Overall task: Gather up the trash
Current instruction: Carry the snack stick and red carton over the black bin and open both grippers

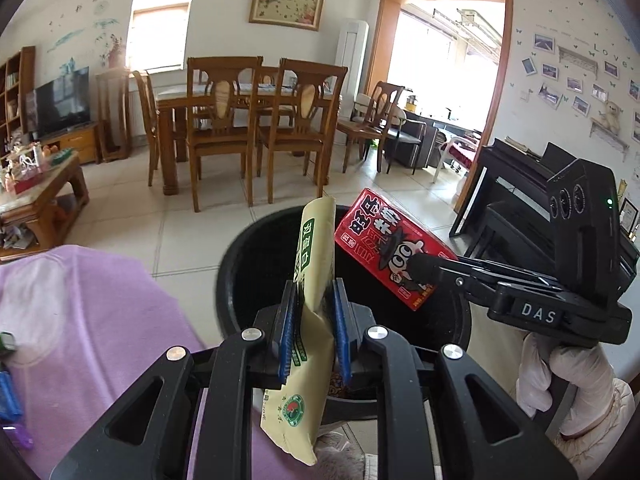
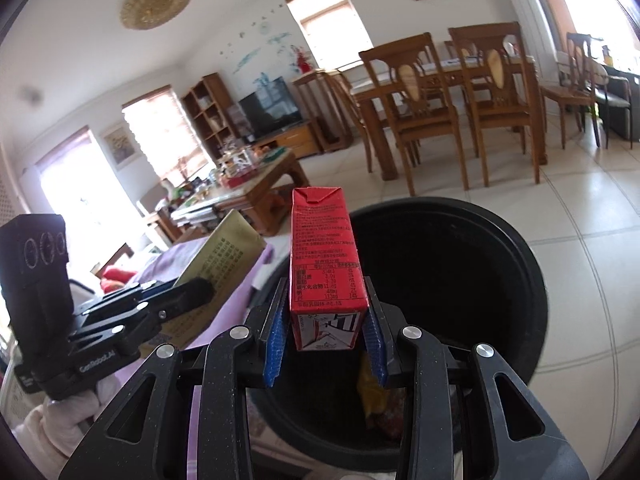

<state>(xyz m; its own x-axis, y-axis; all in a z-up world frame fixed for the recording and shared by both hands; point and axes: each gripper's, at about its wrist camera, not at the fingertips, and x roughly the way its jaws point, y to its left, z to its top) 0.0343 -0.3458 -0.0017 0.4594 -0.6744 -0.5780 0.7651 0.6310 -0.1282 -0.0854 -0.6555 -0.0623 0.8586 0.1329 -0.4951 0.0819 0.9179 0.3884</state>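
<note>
Left wrist view | our left gripper (image 1: 314,312) pinches beige packet (image 1: 316,248), right gripper (image 2: 326,332) clamps red carton (image 2: 322,256) | both above black bin (image 2: 500,232) | we judge dropping remains

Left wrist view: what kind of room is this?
Most likely a home living and dining room: a wooden dining table with matching chairs, a TV on a low cabinet, and a cluttered coffee table. Framed photos dot the wall.
</note>
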